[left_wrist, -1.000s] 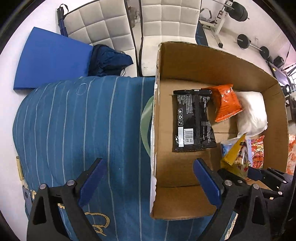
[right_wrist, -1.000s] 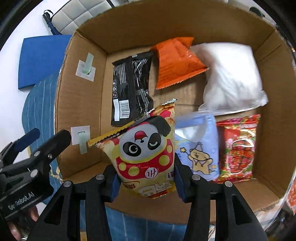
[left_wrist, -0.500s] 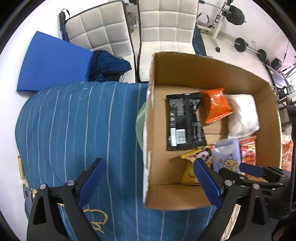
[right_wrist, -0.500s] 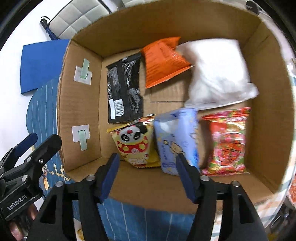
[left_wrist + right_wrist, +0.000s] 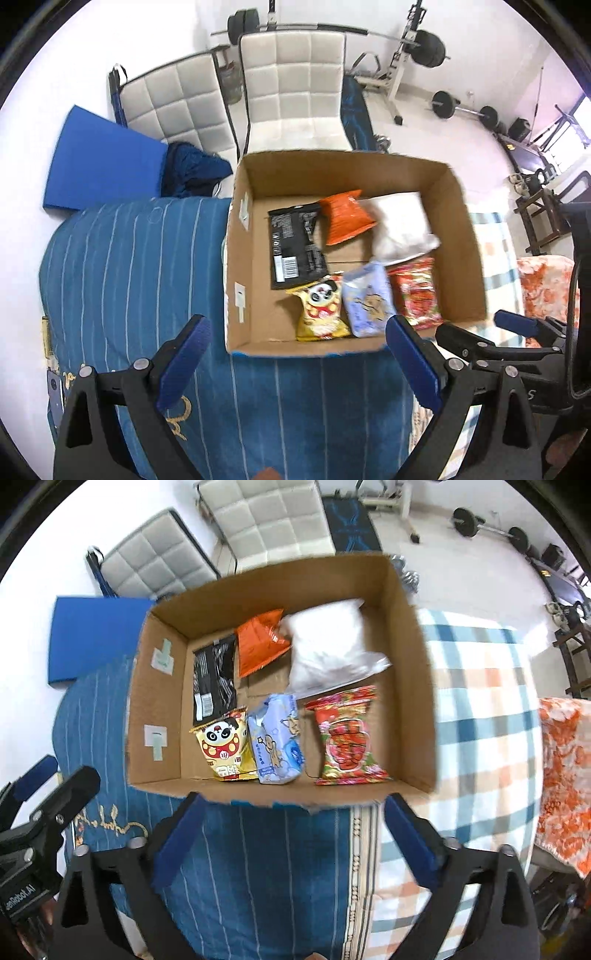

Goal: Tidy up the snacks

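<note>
Cardboard box (image 5: 413, 686) with six snack packets (image 5: 273, 738)

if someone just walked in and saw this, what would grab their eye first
The open cardboard box on the blue striped cloth, with six snack bags lying flat in two rows. The yellow panda bag sits front left, next to a pale blue bag and a red bag. Both the left gripper and right gripper hang open and empty near the box's front edge.
</note>
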Action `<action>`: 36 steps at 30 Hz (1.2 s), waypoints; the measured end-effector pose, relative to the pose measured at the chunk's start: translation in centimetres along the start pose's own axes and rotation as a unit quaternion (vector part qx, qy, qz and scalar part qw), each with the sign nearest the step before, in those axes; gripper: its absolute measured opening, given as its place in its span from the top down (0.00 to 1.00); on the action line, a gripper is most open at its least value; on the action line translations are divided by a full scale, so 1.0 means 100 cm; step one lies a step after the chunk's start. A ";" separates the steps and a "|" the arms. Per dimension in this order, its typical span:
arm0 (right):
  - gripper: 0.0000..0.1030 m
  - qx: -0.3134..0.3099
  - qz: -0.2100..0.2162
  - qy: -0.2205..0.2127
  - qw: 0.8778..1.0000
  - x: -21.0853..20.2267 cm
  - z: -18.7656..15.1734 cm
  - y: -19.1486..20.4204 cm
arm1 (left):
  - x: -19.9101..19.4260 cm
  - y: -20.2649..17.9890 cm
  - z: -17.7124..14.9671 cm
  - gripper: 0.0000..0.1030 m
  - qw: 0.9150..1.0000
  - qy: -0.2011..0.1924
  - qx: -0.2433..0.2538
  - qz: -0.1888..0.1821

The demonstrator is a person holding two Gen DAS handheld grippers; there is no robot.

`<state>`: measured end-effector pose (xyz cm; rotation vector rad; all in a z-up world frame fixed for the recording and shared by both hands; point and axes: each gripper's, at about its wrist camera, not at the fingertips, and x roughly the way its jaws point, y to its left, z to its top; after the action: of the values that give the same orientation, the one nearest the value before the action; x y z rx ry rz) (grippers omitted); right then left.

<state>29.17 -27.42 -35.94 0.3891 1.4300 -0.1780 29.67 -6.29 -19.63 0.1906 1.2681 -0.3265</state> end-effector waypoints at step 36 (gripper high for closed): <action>0.00 -0.027 -0.003 -0.168 0.985 -0.274 -0.179 0.000 | -0.225 -0.026 -0.112 0.06 0.994 -0.109 -0.023 -0.006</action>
<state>8.77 -23.91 -10.61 0.2935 1.1004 -0.2000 12.83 -2.14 -1.23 0.1047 1.0602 -0.3184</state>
